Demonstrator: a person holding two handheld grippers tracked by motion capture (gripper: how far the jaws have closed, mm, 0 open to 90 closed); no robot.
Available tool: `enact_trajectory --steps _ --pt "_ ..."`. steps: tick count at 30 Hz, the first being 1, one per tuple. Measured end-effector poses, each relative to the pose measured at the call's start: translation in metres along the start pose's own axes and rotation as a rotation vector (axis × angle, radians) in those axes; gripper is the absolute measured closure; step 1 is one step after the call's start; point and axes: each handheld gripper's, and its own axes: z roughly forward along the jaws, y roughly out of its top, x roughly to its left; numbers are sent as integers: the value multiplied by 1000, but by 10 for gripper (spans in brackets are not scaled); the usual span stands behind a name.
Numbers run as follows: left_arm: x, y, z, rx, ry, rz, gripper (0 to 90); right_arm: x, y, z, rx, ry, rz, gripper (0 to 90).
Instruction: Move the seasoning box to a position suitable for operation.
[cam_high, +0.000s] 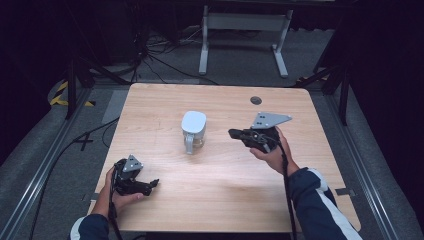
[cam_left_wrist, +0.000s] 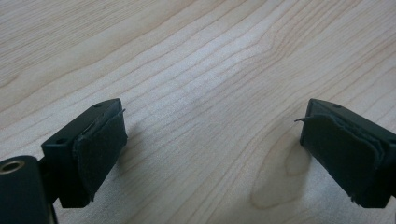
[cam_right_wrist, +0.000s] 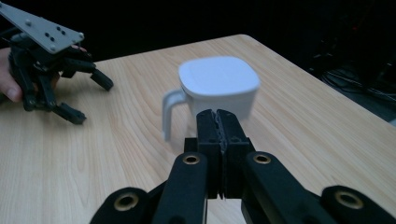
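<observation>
1 jug (cam_high: 193, 129) with a white lid stands mid-table (cam_high: 220, 195); its contents cannot be told. 2 grippers: the left gripper (cam_left_wrist: 212, 149) has jaws wide apart over bare wood; the right gripper (cam_right_wrist: 219, 128), jaws pressed together, points at the jug.

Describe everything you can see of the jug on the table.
The jug is a small, clear container with a white lid of rounded-square shape, shut on top, and a pale handle at one side. It looks like plastic. It stands upright near the middle of the wooden table. The handle points toward the person. Nothing touches it but the table; both grippers are apart from it.
</observation>
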Motion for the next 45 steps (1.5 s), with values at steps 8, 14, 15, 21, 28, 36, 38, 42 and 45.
enact_trajectory --steps 8,14,15,21,28,36,38,42,45 --pt "3 -1 -1 -21 8 -3 124 16 28 52 15 68 -38 898" --pt "2 -1 -1 -27 7 -19 149 19 37 78 38 76 -48 898" --pt "2 -1 -1 -28 6 -19 150 18 38 81 36 77 -41 898" --pt "11 2 -4 -42 -5 11 288 14 33 94 63 78 -27 898" --pt "28 31 -10 -102 9 5 358 18 28 103 98 73 -44 897" --pt "44 66 -3 -129 25 -16 454 15 28 109 83 69 -33 898" --pt "45 73 2 -132 24 3 481 13 26 110 75 72 -22 898" --pt "45 85 9 -134 29 14 516 11 26 113 69 78 -17 897" --pt "48 96 14 -127 9 12 584 12 26 113 68 76 -21 898"
